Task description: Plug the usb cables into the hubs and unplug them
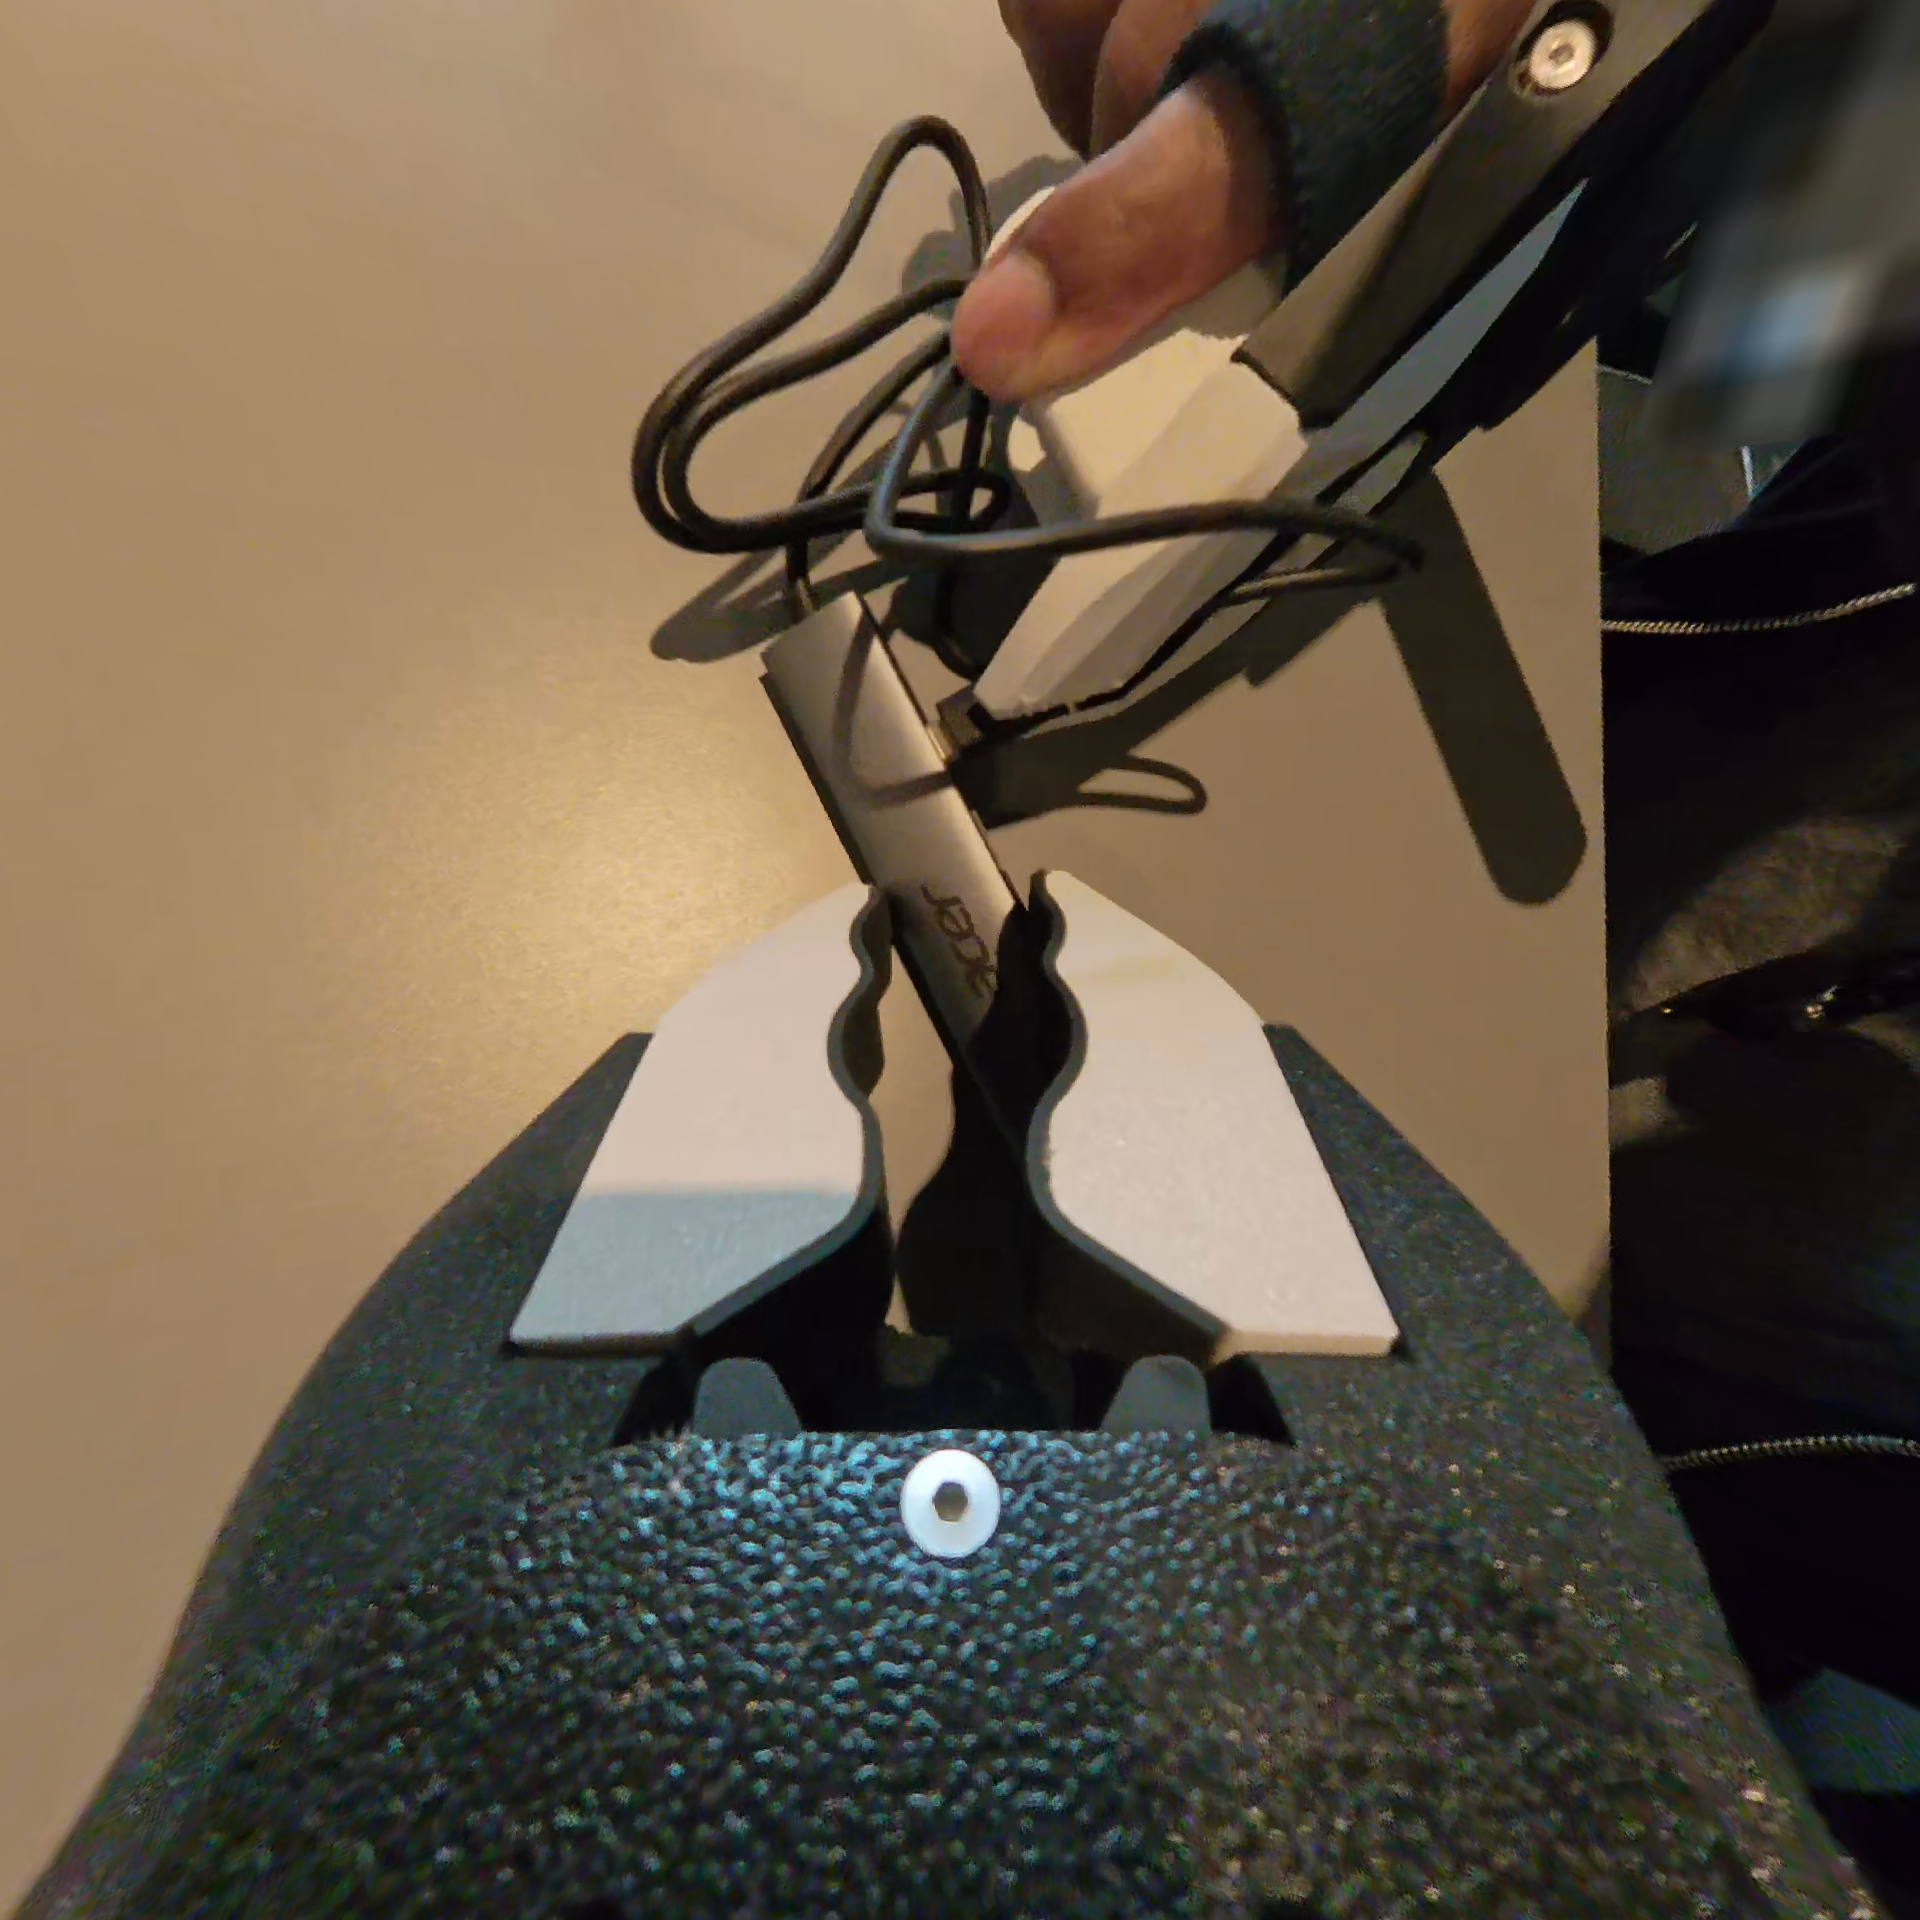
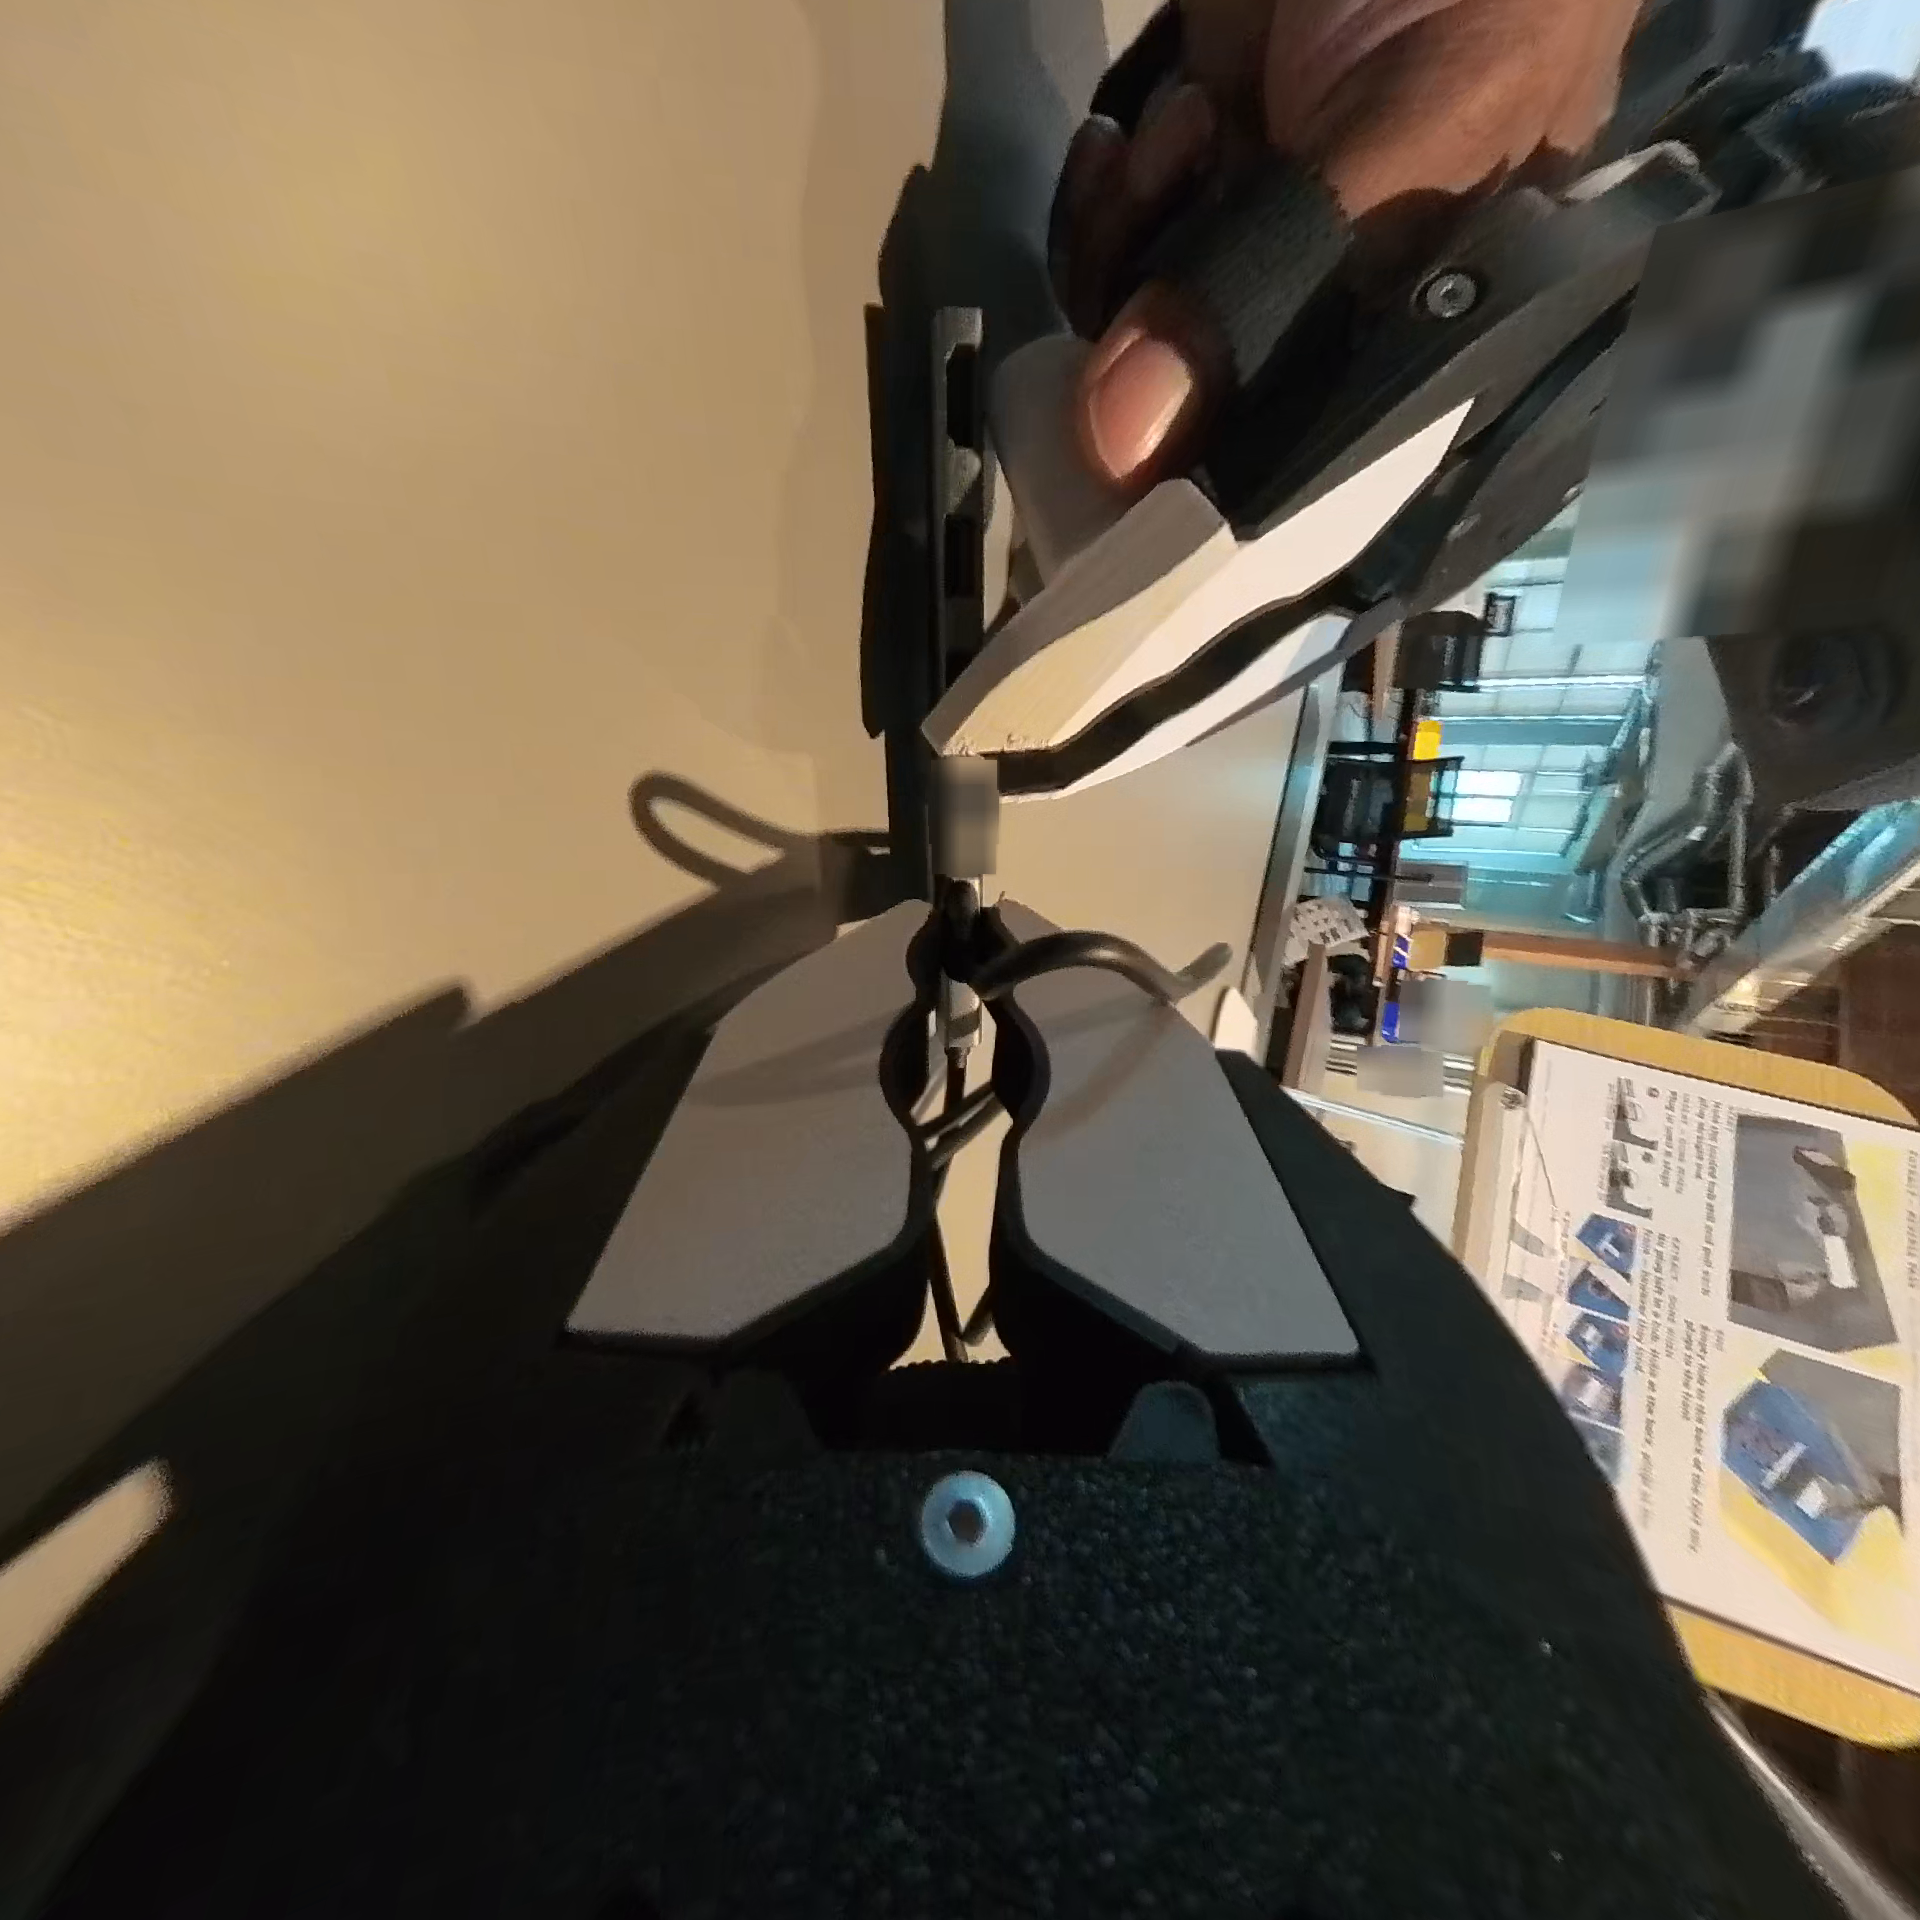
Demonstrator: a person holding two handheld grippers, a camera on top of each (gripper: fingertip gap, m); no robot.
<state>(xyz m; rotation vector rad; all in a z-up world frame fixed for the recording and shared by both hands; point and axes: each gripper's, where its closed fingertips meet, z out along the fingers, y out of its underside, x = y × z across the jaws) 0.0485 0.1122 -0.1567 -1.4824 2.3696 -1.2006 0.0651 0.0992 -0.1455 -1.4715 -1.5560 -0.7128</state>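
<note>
The left gripper [image 1: 961,935] pinches the slim grey metal USB hub [image 1: 894,769], long axis tilting up-left above the beige tabletop [image 1: 312,727]. The right gripper [image 1: 977,717] clamps the black cable plug [image 1: 1003,774] at the hub's right side.

The hub's [image 1: 914,821] lower end is hidden between the left tool's [image 1: 961,935] fingers; whether the plug [image 1: 971,743] is seated cannot be told. In the right wrist view the hub [image 2: 961,540] stands edge-on, part mosaicked, hand [image 2: 1382,135] cropped
</note>
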